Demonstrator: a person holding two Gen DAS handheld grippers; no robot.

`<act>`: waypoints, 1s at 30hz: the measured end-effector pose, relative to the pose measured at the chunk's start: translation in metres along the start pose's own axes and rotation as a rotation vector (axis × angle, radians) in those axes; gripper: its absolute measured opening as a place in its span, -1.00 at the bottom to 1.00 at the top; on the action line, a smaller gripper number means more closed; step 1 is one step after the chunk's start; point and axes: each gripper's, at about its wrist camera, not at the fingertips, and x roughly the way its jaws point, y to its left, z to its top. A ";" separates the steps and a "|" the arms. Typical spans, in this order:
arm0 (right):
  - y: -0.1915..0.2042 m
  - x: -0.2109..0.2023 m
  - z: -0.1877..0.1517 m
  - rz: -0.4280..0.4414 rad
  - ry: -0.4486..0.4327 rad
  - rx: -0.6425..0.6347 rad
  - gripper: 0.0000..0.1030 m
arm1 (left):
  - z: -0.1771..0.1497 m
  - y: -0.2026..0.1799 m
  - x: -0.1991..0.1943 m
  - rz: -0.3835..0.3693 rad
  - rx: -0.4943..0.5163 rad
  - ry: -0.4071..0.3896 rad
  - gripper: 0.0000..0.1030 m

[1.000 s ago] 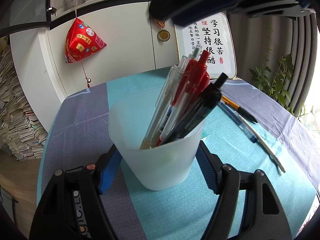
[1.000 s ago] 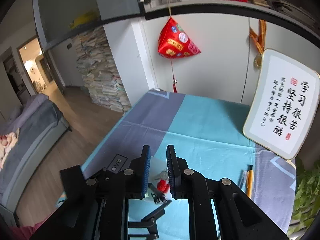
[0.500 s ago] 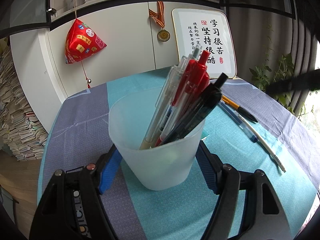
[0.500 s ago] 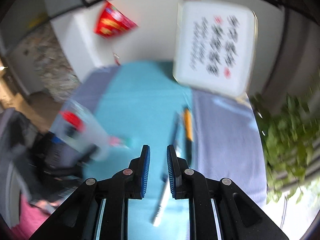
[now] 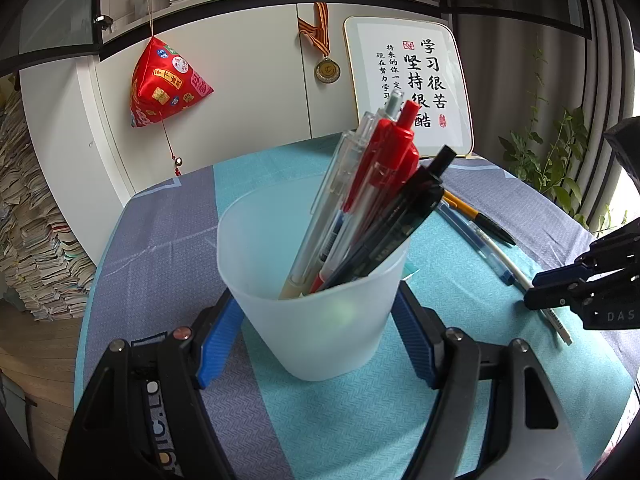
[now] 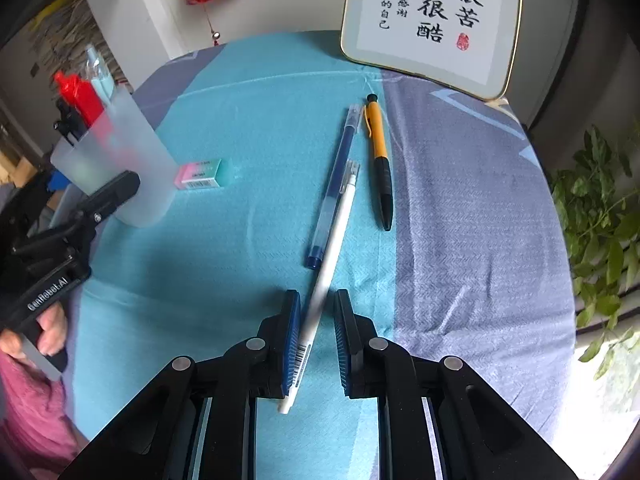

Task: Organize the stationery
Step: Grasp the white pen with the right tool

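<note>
My left gripper point(image 5: 320, 324) is shut on a frosted plastic cup point(image 5: 320, 300) that stands on the table and holds several red, clear and black pens point(image 5: 384, 184). The cup also shows at the left of the right wrist view point(image 6: 120, 172). My right gripper point(image 6: 318, 320) is open, low over the table, with a white pen point(image 6: 328, 264) lying between its fingers. A blue pen point(image 6: 334, 188) lies beside the white one, and an orange and black pen point(image 6: 380, 164) lies to their right. A pink and green eraser point(image 6: 202, 174) lies next to the cup.
A framed calligraphy board point(image 6: 432, 20) leans at the table's back edge. A red hanging ornament point(image 5: 164, 84) and a medal point(image 5: 327, 70) hang on the white cabinet behind. A green plant point(image 6: 600, 208) stands off the table's right edge. The tablecloth point(image 6: 240, 248) is teal and grey.
My right gripper has swung from above the cup over to the right, come down to the table, and now straddles the white pen. The left gripper and cup have not moved.
</note>
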 end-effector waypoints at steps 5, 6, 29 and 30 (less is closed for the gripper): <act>0.000 -0.007 -0.006 -0.033 0.012 -0.022 -0.84 | 0.000 0.000 0.000 0.001 0.001 0.000 0.40; 0.000 -0.009 -0.009 -0.028 0.016 -0.023 -0.85 | 0.000 0.000 0.000 0.000 0.001 0.000 0.40; 0.004 -0.022 -0.004 -0.023 0.033 -0.146 -0.44 | 0.000 0.000 0.000 0.001 0.001 0.000 0.40; 0.004 -0.019 0.000 -0.021 0.034 -0.142 -0.44 | 0.000 0.000 0.000 0.002 0.001 0.000 0.40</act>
